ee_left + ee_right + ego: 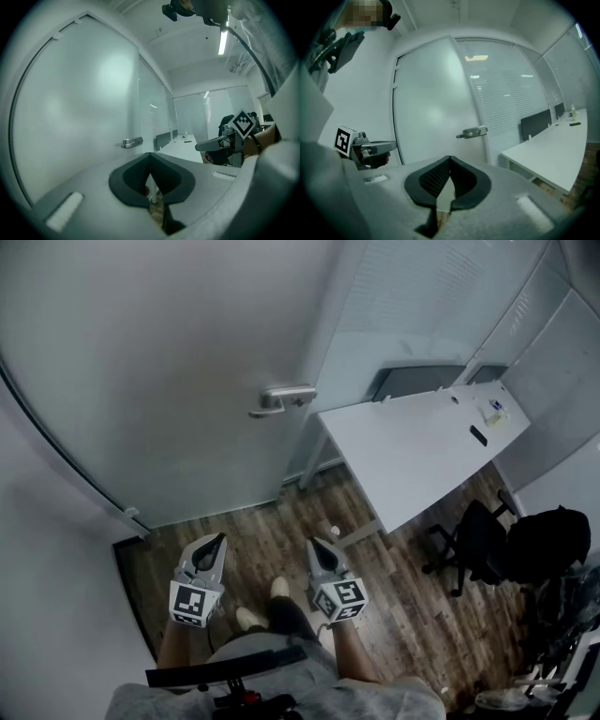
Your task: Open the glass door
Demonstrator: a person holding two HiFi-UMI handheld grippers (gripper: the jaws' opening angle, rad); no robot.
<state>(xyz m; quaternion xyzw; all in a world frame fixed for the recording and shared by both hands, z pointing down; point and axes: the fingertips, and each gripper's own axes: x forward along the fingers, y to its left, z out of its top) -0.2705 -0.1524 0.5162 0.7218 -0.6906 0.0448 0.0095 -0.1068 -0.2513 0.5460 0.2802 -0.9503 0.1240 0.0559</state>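
A: What stands on the right side of the room?
B: A long white table (pixel 412 451) on a wooden floor (pixel 403 606), with a dark panel (pixel 417 381) along its far edge.
A: Anything on it?
B: A small bottle (pixel 495 412) and a flat black object (pixel 478 436), near each other at its far end.
A: And beside it?
B: A black office chair (pixel 469 540), with a black bag (pixel 548 538) right next to it.

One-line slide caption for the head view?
Left gripper and right gripper, shut, face the glass door, handle untouched.
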